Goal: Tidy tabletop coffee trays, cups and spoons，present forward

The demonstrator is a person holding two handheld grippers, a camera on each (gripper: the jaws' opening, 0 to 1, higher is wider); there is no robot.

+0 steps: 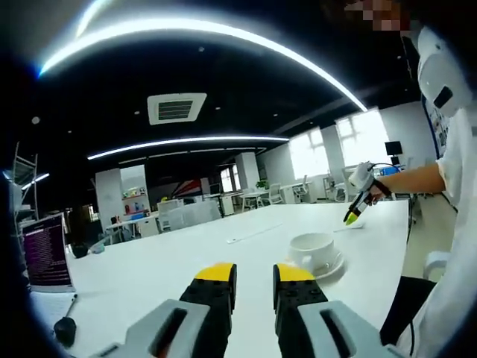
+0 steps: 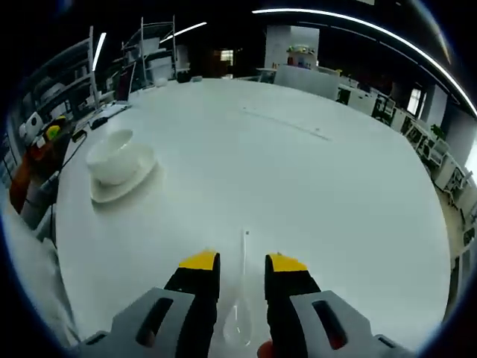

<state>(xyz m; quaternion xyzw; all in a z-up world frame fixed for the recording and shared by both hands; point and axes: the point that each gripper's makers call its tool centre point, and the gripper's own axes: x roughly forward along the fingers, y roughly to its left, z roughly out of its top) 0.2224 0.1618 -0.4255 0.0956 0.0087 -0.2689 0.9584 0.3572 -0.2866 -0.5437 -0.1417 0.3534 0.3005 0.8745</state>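
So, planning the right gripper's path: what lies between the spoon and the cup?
Nothing: in the right gripper view, bare white table runs from the spoon to the cup on its saucer.

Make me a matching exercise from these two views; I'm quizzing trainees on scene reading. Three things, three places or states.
Things:
1. cup
2. spoon
3. laptop

Places or states:
A. lying on the table between the right gripper's jaws
B. open, at the table's far edge
C. standing on a saucer

Pairs: 1-C, 2-A, 3-B
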